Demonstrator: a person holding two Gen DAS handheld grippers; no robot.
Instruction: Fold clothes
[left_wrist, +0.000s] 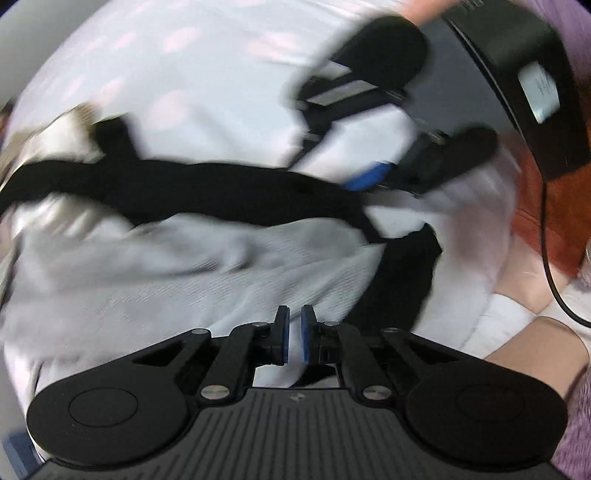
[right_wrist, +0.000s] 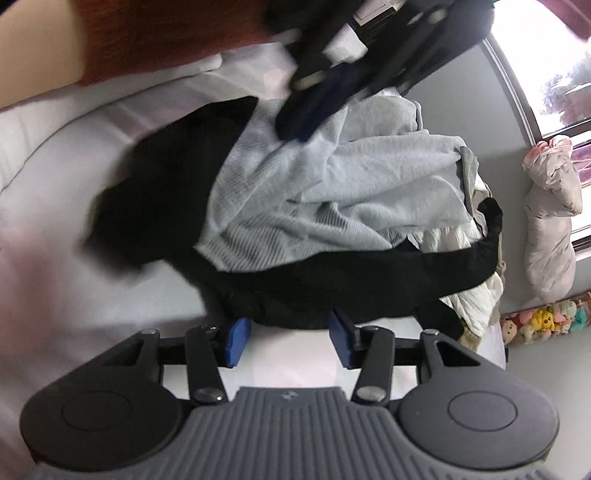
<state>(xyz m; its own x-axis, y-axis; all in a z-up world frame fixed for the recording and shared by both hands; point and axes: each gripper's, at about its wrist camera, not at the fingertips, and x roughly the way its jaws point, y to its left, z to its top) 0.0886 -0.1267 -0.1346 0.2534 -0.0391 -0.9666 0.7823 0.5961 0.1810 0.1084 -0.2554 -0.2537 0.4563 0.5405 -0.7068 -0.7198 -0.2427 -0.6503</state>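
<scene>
Clothes pile sits on the white bed sheet (right_wrist: 55, 221): a pale blue ribbed knit garment (right_wrist: 332, 192) crumpled on top, a long black fabric garment (right_wrist: 332, 280) running under and beside it, more whitish and grey pieces bunched toward the far end of the pile near the wall.

Left gripper (left_wrist: 294, 332): jaws almost fully together, only a sliver of gap. Pale fabric shows in that gap, so it reads as a pinch on the pale blue knit, though blur makes the contact hard to confirm. From the right wrist view it comes down onto the top of the knit, at the side of the pile away from the right gripper.

Right gripper (right_wrist: 288, 341): jaws about half open, nothing pressed between the pads. The near edge of the black garment lies just ahead of the tips, roughly spanning the gap between them.

Key relation: the black garment's long axis runs across the right gripper's pointing line, not along it. The right gripper is the nearer one to that edge. My guess is it needs a short push forward and down, then closing on the hem.
</scene>
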